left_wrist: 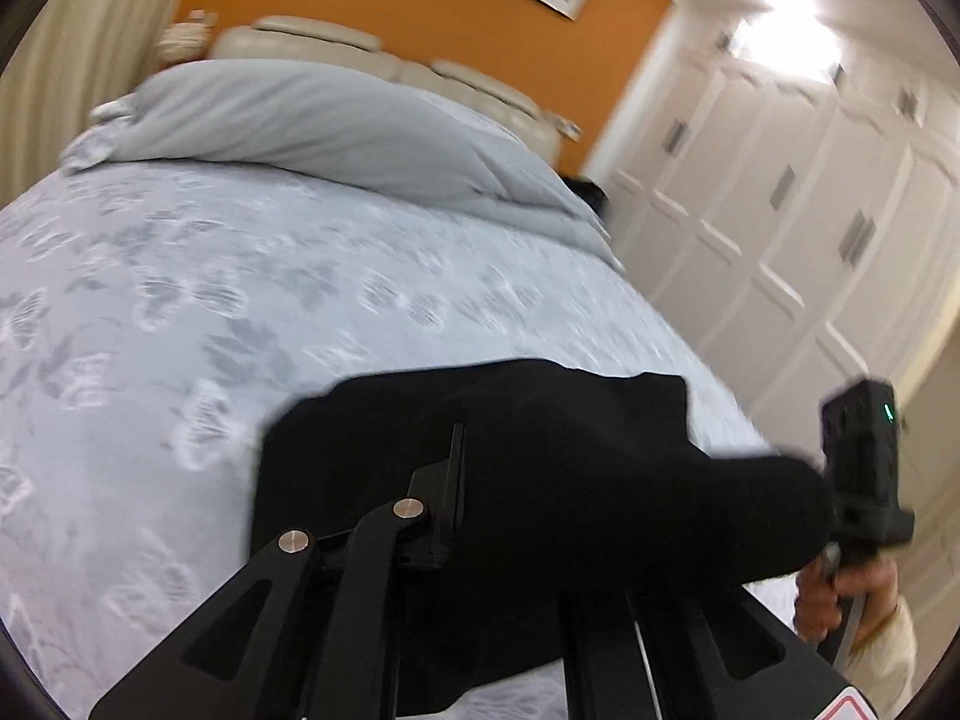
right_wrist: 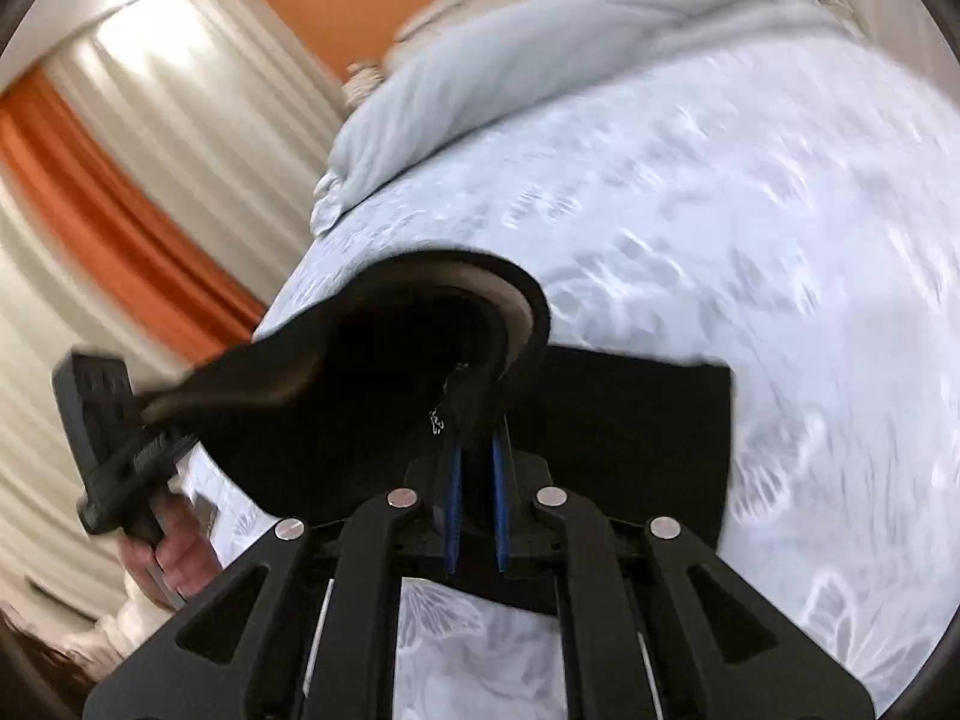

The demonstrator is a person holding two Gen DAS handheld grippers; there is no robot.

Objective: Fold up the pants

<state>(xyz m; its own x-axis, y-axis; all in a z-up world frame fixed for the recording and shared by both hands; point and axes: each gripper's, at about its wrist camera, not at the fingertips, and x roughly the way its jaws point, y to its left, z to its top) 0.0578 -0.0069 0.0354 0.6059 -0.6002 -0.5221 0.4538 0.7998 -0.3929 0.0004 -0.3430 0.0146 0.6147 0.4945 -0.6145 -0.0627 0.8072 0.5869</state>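
The black pants (left_wrist: 540, 468) hang lifted above the bed, stretched between both grippers. My left gripper (left_wrist: 480, 456) is shut on the pants; the cloth drapes over and hides its right finger. My right gripper (right_wrist: 477, 420) is shut on the pants (right_wrist: 630, 438) at the waistband, whose tan lining (right_wrist: 480, 288) curls up above the blue-padded fingers (right_wrist: 499, 480). The right gripper shows at the right edge of the left wrist view (left_wrist: 864, 468); the left gripper shows at the left of the right wrist view (right_wrist: 120, 438).
The bed (left_wrist: 180, 300) has a pale blue butterfly-pattern cover. A grey duvet (left_wrist: 336, 120) lies bunched by the headboard. White wardrobe doors (left_wrist: 780, 210) stand right of the bed. Curtains (right_wrist: 150, 150) hang on the other side.
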